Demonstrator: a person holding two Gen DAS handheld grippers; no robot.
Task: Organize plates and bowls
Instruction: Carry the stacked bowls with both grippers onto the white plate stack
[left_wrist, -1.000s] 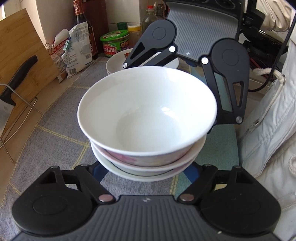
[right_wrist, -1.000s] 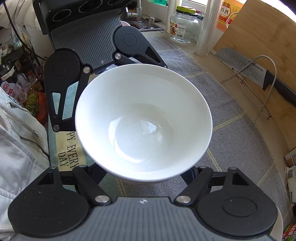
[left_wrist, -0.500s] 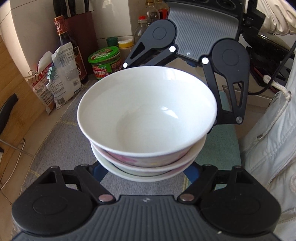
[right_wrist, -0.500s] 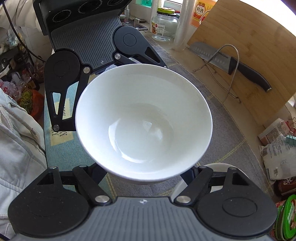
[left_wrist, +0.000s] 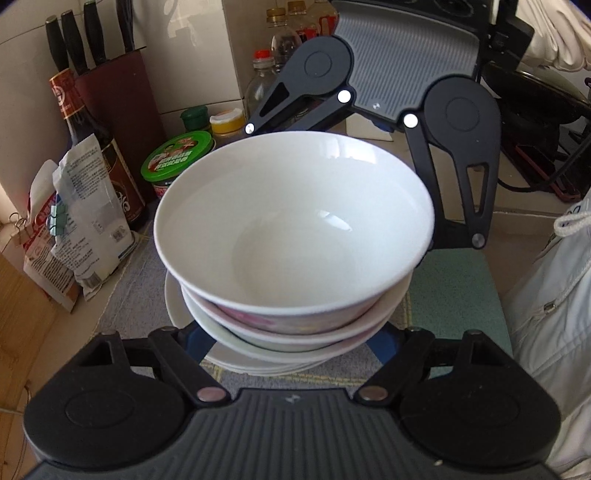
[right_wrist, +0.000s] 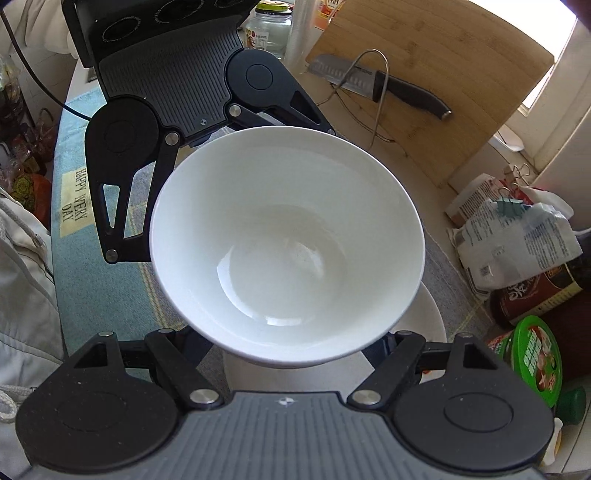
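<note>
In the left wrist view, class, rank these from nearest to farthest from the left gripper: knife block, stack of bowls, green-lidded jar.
1. Stack of bowls, centre, between the left gripper's jaws.
2. Green-lidded jar, left, behind the bowls.
3. Knife block, far left, against the wall.

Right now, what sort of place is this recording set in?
Most likely a home kitchen counter: a dark red knife block with black handles, a bamboo cutting board with a black-handled knife against it, and sauce bottles by the tiled wall.
</note>
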